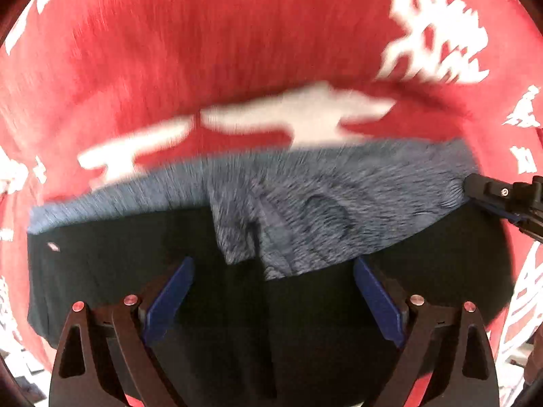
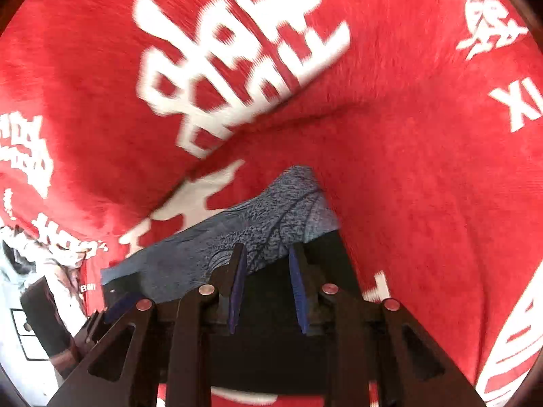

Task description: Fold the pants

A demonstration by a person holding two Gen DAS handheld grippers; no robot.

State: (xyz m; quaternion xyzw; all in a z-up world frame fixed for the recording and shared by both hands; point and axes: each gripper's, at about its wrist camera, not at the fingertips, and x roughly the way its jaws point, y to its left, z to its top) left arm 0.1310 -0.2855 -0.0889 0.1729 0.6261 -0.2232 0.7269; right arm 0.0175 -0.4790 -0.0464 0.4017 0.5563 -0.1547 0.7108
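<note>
While the pants (image 1: 237, 305) lie dark across the lower middle of the left wrist view, a blue-grey fuzzy band, likely the waistband lining (image 1: 322, 203), is turned up along their far edge. We read this as mid-fold: one end laid out on the red cloth (image 1: 169, 51), the next fold not yet made.

Left gripper (image 1: 273, 291): jaws wide apart, pointing down over the dark fabric, nothing between them.

Right gripper (image 2: 268, 285): jaws narrowed but with a clear gap. In its own view the fuzzy band (image 2: 271, 217) sits just beyond the fingertips and dark fabric runs beneath; we cannot tell whether any cloth is pinched. In the left view it (image 1: 475, 186) shows at the right edge, touching the band's end.

Next move, as we judge it: each gripper takes a corner of the same end, pinching all layers, then lifts and carries it over evenly.

Edges: the band's far edge runs roughly level across mid-frame; the pants' left edge curves down at lower left. Red cloth with white lettering spreads wide above and to both sides, with a crease just above the band. Clutter shows only at the lower left of the right view.
</note>
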